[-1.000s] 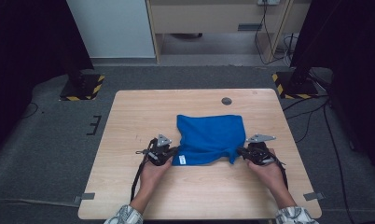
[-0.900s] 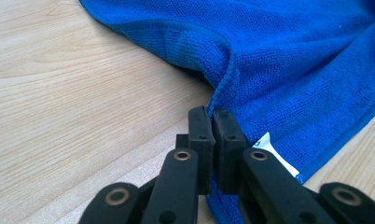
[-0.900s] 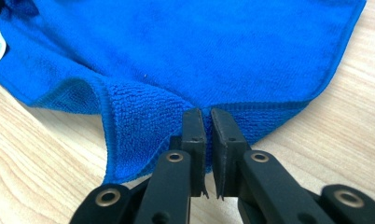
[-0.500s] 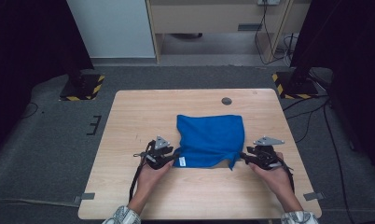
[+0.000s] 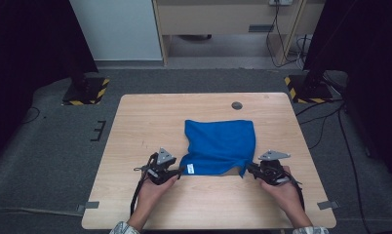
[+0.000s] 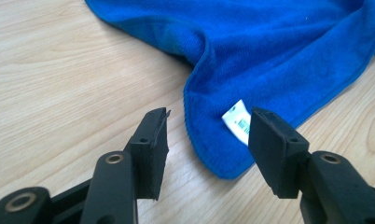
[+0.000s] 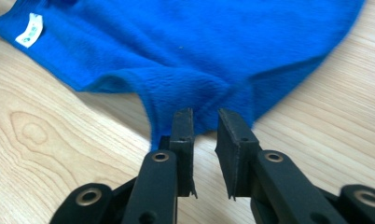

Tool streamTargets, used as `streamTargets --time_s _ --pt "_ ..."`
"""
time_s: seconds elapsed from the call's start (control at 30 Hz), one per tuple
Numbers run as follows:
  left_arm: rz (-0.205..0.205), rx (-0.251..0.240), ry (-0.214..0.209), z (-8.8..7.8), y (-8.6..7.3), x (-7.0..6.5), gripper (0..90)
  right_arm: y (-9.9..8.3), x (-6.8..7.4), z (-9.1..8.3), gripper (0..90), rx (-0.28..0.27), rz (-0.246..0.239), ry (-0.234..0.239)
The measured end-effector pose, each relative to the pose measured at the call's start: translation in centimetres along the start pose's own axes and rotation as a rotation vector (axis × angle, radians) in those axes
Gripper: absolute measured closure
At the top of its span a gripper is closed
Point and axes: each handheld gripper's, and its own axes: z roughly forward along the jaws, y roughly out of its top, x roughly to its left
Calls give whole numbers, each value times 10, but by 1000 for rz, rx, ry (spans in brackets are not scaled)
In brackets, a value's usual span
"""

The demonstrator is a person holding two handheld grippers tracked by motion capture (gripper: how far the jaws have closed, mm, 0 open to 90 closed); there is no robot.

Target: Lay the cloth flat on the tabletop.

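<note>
cloth: blue cloth (image 5: 220,146) lies folded on the table (image 5: 135,126), near my front edge and a bit right of centre; all places below are given from this cloth.
cloth label: small white tag (image 6: 238,120) at the cloth's near left corner, facing up.
cloth near edge: the left corner lies flat, the right corner is rumpled and drawn out toward my right gripper.
left gripper: left gripper (image 5: 180,170) sits just off the cloth's near left corner, low over the table.
left jaws: apart, they have just been opening; in the left gripper view (image 6: 209,140) the corner with the tag lies between them, but the pads do not press on it.
right gripper: right gripper (image 5: 249,167) sits at the cloth's near right corner.
right jaws: narrow gap, they have just been closing; in the right gripper view (image 7: 205,133) the rumpled corner ends right at the tips, and I cannot tell whether any fabric is pinched.
hands: my left hand (image 5: 152,187) and right hand (image 5: 284,187) are both nearer to me than the cloth.
table mark: dark round spot (image 5: 237,105) beyond the cloth's far edge, well apart from it.
</note>
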Motion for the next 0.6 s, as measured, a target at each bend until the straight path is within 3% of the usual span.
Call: streamTargets --time_s 0.13,0.3,0.47,0.6 --pt "-5 10 -4 5 -3 -1 464 3 8 7 707 -13 -20 -11" --pt "23 35 17 13 -3 -4 442 9 5 18 593 -30 14 -64" --pt "26 55 25 17 -4 -2 447 8 6 25 543 -7 9 -77" --pt "32 70 33 19 -5 -1 452 5 5 25 515 33 -18 -114"
